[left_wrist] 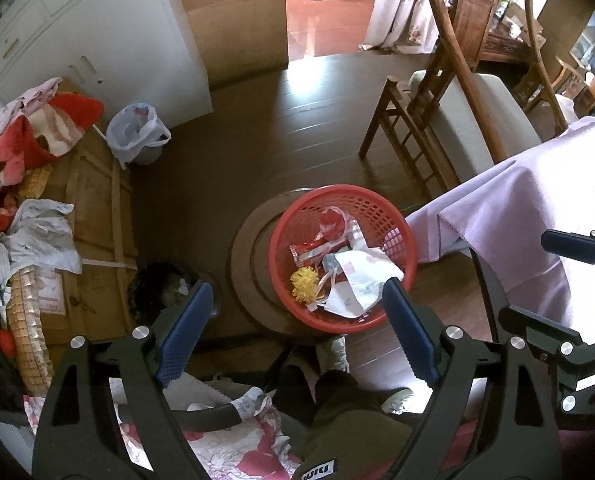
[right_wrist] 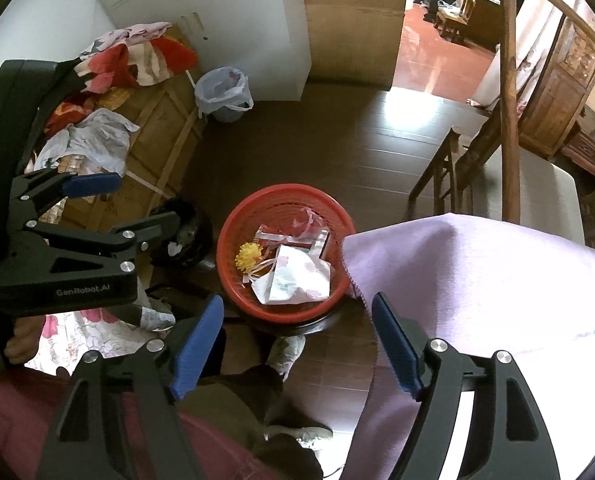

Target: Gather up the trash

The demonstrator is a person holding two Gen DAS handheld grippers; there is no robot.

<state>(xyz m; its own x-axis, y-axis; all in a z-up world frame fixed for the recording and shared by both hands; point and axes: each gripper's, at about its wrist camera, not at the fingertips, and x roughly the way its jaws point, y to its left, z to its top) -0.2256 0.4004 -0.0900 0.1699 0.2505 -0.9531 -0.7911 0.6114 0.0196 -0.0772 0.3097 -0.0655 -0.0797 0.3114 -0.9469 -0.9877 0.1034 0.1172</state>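
Trash (left_wrist: pixel 347 270), seemingly wrappers and crumpled paper, is gathered in the red basket (left_wrist: pixel 377 200) while the left gripper (left_wrist: pixel 297 320) and right gripper (right_wrist: pixel 297 340) are held spread and empty above it.

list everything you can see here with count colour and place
basket: 1, red, on a round stand on the floor
wrappers and paper: several, white and red, in the basket
pompom: 1, yellow, in the basket
bin: 1, lined with a pale bag, by the white cabinet
cabinet: 1, white, against the wall
wooden chest: 1, brown, beside the bin
clothes: a heap, red, pink and grey, on the chest
cloth: 1, lilac, draped over a surface beside the basket
chair: 1, brown wood, beyond the basket
shoes: 2, pale, on the floor
left gripper: 1, black with blue pads, jaws open, empty
right gripper: 1, same, jaws open, empty
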